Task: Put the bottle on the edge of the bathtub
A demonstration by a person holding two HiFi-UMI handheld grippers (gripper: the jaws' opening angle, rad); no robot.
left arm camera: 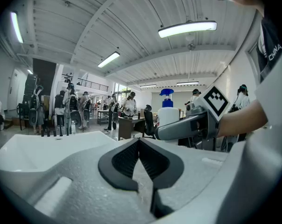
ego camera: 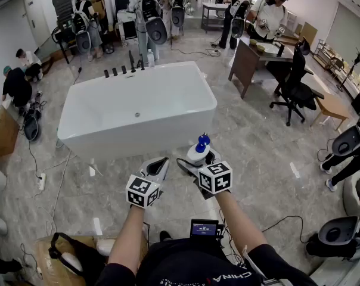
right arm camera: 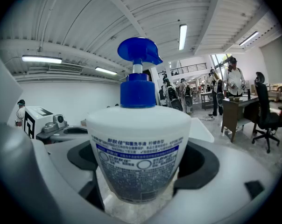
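Observation:
A white pump bottle [ego camera: 199, 149] with a blue pump head stands upright in the air between the jaws of my right gripper [ego camera: 195, 158]. In the right gripper view the bottle [right arm camera: 138, 143] fills the middle, and both pads of the right gripper [right arm camera: 141, 176] press on its sides. My left gripper [ego camera: 159, 167] hangs beside it on the left, shut and empty, its pads meeting at the tips [left arm camera: 139, 141]. From the left gripper view the bottle [left arm camera: 168, 113] shows to the right. The white bathtub [ego camera: 138, 137] stands just ahead of both grippers on the marble floor; its near rim [left arm camera: 47, 146] lies before the left gripper.
Black tap fittings [ego camera: 123, 70] line the tub's far rim. A brown desk [ego camera: 251, 58] and a black office chair [ego camera: 296, 82] stand to the right. Several people stand at the back. A cardboard box [ego camera: 1, 136] and cables [ego camera: 40, 177] lie at the left.

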